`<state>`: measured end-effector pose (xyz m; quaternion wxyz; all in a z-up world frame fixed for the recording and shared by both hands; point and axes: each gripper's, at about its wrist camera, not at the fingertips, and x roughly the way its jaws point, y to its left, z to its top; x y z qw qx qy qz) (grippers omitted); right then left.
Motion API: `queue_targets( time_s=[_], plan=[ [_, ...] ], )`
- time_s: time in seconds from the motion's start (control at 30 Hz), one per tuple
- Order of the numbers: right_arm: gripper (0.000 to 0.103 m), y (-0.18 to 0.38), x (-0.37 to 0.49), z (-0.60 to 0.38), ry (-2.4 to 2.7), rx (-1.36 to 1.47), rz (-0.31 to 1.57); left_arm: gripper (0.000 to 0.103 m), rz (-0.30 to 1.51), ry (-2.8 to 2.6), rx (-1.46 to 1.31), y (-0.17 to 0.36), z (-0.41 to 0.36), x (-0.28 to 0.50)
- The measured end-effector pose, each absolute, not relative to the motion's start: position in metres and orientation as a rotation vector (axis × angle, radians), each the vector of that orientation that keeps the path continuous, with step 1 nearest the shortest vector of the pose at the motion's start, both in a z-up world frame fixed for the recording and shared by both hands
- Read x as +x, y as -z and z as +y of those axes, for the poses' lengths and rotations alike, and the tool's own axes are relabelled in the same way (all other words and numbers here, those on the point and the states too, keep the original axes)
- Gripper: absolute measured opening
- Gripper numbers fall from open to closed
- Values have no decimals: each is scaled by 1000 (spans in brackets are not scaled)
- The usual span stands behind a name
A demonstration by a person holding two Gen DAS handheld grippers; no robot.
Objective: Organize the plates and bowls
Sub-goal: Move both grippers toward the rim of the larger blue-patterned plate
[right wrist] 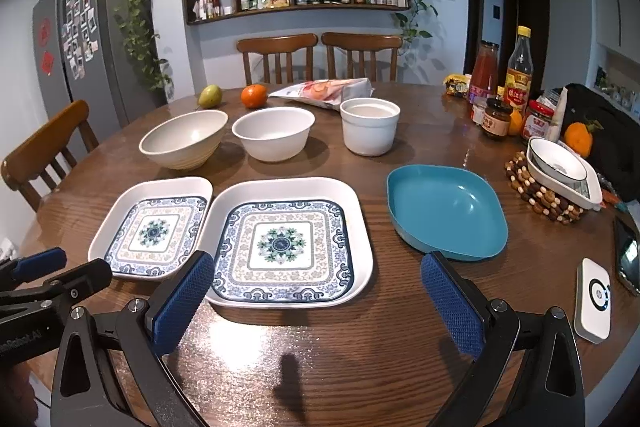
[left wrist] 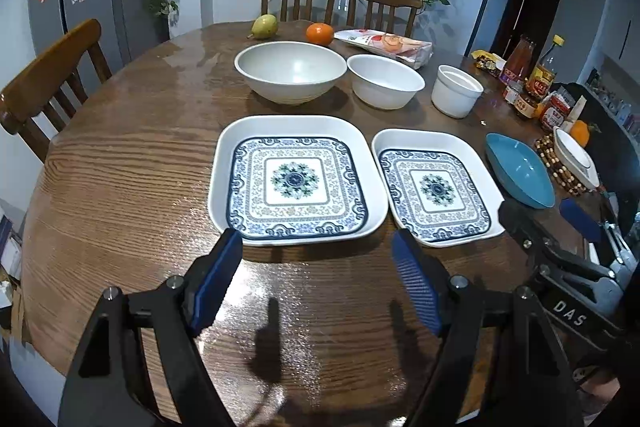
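Two square white plates with blue patterns lie side by side: a larger one [left wrist: 294, 181] [right wrist: 156, 229] and a smaller one [left wrist: 436, 187] [right wrist: 286, 241]. A teal dish [left wrist: 520, 169] [right wrist: 446, 211] lies to their right. Behind stand a large beige bowl [left wrist: 290, 71] [right wrist: 184, 139], a white bowl [left wrist: 384, 81] [right wrist: 274, 135] and a white cup-like bowl [left wrist: 456, 91] [right wrist: 370, 127]. My left gripper [left wrist: 318, 259] is open and empty just in front of the larger plate. My right gripper [right wrist: 316, 275] is open and empty in front of the smaller plate.
The round wooden table [right wrist: 360, 339] also holds a pear [right wrist: 210, 95], an orange [right wrist: 254, 95], a snack bag [right wrist: 324, 89], bottles and jars [right wrist: 504, 87] at the right, a white dish on a beaded trivet [right wrist: 556, 167] and a white device [right wrist: 594, 301]. Chairs [right wrist: 316, 57] surround it.
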<state>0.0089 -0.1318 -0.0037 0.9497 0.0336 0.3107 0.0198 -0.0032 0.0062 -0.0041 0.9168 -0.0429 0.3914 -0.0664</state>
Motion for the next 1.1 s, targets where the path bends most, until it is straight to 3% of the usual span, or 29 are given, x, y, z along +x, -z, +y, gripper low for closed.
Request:
queue_targets(
  time_s=[0.83, 1.1],
  plan=[
    [103, 3, 9, -134, -105, 114, 619, 68, 823, 137, -123, 1, 8, -4],
    [94, -5, 18, -160, -133, 157, 635, 69, 801, 176, -142, -11, -12, 6]
  ],
)
